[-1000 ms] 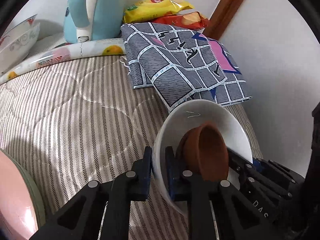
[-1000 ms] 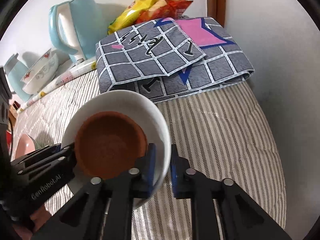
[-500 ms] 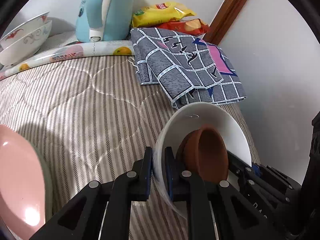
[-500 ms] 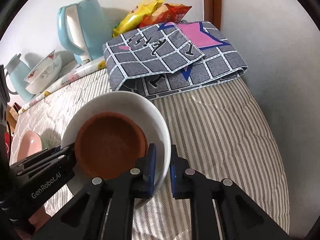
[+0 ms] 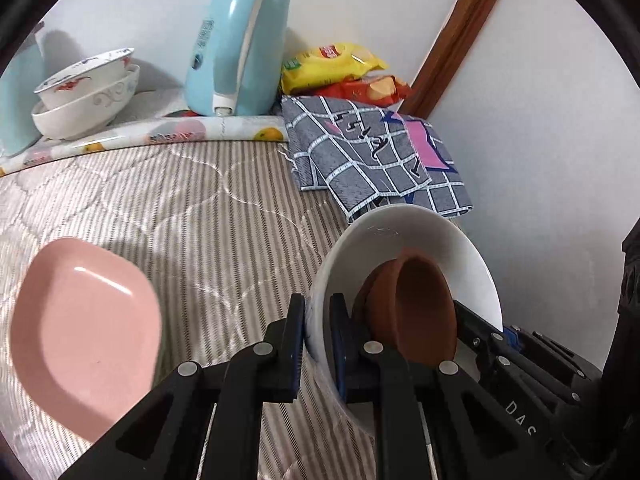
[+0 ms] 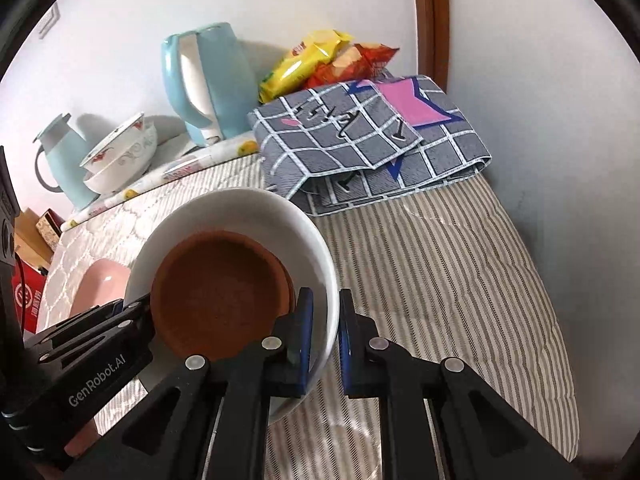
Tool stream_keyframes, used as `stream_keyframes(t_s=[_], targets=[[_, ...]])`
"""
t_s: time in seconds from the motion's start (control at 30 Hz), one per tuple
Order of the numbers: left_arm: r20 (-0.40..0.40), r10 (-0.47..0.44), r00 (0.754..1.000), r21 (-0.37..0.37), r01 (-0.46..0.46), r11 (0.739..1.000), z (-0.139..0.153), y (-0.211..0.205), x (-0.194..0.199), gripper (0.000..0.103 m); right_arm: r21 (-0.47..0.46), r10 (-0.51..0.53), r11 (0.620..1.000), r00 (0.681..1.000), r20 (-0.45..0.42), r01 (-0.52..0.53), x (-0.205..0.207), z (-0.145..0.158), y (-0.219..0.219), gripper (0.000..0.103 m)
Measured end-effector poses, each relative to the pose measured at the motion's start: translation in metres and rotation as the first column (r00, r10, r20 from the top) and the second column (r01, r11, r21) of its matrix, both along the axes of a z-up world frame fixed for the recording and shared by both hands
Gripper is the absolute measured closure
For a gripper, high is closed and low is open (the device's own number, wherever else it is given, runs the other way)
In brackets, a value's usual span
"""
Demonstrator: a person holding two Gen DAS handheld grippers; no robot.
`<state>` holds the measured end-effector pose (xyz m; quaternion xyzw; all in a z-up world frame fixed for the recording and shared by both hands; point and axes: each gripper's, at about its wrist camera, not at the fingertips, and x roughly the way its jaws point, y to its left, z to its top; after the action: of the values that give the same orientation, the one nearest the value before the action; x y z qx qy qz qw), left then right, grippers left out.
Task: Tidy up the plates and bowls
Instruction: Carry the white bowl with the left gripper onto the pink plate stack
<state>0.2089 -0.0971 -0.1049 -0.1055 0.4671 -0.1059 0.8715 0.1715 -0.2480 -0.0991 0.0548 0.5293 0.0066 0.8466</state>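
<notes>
A white bowl with a brown clay bowl inside it is held tilted above the striped bed cover. My left gripper is shut on the white bowl's near rim. My right gripper is shut on the opposite rim. A pink dish lies on the cover to the left. Two stacked patterned bowls stand at the back left.
A light blue kettle stands at the back on a fruit-print mat. A folded grey checked cloth and snack bags lie by the wall. A blue jug stands far left.
Both grippers have risen and pulled back with the white bowl. The pink dish, the stacked bowls and the kettle have come further into view.
</notes>
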Motion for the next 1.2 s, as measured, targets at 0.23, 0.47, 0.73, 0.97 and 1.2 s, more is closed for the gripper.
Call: stream_keyframes(t_s=[0.23, 0.47, 0.73, 0.97, 1.2], targets=[[0.028, 0.021, 0.999, -0.002, -0.021, 1.000, 0.018, 0.019, -0.015, 0.090, 0.005, 0.017, 1.000, 0.999, 0.029, -0.017, -0.012, 0.017, 0.017, 0.092], [0.053, 0.040, 0.998, 0.006, -0.040, 0.999, 0.030, 0.036, -0.030, 0.090, 0.008, 0.033, 0.999, 0.998, 0.053, -0.033, -0.021, 0.028, 0.037, 0.092], [0.066, 0.070, 0.995, 0.001, -0.070, 0.998, 0.036, 0.061, -0.041, 0.090, 0.011, 0.056, 0.998, 0.996, 0.069, -0.057, -0.025, 0.033, 0.062, 0.092], [0.066, 0.098, 0.993, 0.008, -0.099, 0.995, 0.041, 0.086, -0.043, 0.090, 0.032, 0.079, 0.996, 0.995, 0.068, -0.081, -0.023, 0.032, 0.085, 0.092], [0.067, 0.123, 0.990, 0.020, -0.125, 0.992, 0.044, 0.108, -0.041, 0.090, 0.042, 0.109, 0.993, 0.992, 0.071, -0.112, -0.020, 0.031, 0.110, 0.092]])
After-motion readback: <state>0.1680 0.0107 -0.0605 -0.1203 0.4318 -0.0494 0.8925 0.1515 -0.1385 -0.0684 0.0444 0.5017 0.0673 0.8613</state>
